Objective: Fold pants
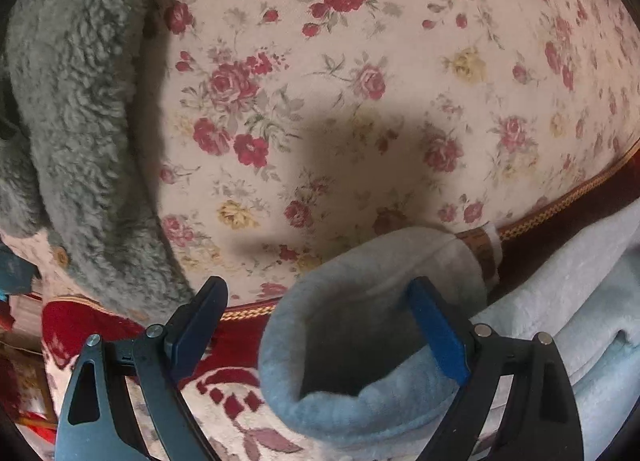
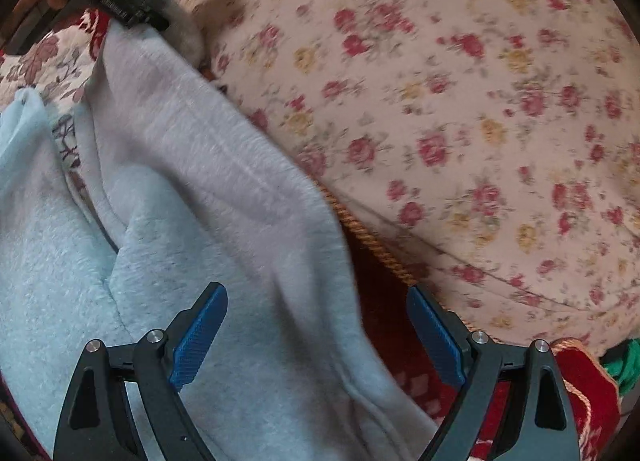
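Note:
The pale blue fleece pants (image 1: 360, 413) hang over the front edge of a floral cushion (image 1: 360, 81). In the left wrist view a rolled leg end with its dark opening lies between the wide-apart fingers of my left gripper (image 1: 316, 289). The right blue pad (image 1: 436, 337) stands against the fabric's rim and the left pad is clear of it, so this gripper is open. In the right wrist view my right gripper (image 2: 316, 291) is open above a broad stretch of the pants (image 2: 200, 181), holding nothing. The pants' edge runs between its fingers.
A grey shaggy blanket (image 1: 80, 101) lies along the cushion's left side. Below the cushion's gold-corded edge (image 2: 372, 237) is a red and cream patterned rug (image 1: 228, 381). A green item (image 2: 620, 361) shows at the far right. The left gripper's black frame (image 2: 116, 1) and a hand appear top left.

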Demonstrator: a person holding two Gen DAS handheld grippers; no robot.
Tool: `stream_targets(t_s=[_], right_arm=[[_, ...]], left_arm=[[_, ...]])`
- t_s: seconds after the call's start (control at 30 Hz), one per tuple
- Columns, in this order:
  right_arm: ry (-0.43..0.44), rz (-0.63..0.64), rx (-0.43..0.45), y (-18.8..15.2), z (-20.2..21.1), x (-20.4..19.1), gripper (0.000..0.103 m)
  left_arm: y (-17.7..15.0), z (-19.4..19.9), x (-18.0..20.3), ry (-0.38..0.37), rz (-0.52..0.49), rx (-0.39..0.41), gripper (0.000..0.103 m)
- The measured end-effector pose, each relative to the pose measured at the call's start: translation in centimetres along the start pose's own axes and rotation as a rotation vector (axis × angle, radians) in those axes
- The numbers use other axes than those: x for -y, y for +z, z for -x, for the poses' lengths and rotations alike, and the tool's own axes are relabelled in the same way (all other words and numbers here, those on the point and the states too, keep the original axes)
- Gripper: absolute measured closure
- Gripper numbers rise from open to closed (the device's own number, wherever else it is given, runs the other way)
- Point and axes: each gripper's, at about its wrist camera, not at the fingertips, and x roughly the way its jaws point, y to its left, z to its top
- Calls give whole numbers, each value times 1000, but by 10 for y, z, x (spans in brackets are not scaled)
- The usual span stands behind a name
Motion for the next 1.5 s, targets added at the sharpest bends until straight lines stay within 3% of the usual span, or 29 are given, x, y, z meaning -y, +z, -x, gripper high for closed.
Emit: stream_targets(t_s=[0.03,0.07,0.1,0.13,0.17,0.2,0.27,0.5,0.97,1.5], right_arm=[[7,20,-5,0,-3,-5,10],[1,37,-12,0,-7,-10,13],[-13,54,-27,-1,-11,-14,35],[-39,70,-44,-1,-16,-18,46],[-60,77,-49,-2,-19,-19,69],[-66,73,-49,-3,-20,-20,81],[-78,48,-30,-5,-18,-18,86],[-148,-19,88,-17,28,-8,87],[-273,-73,246,-26,130,-29,87],[-228,-72,279,-76,181,-98,87]], left_arm=[[0,-2,-1,-15,9,-3,25],[0,-5,-1,-32,15,-15,48],[-1,-7,-1,-21,16,-20,56],[-2,-8,0,-6,12,-14,60],[-3,-9,0,-4,13,-12,70],[-5,-9,-1,-7,23,-7,73],[-11,-3,-4,-29,55,24,78],[-49,41,-39,-81,227,158,89],[-118,136,-71,-111,466,325,92],[-236,175,-72,-204,594,417,92]])
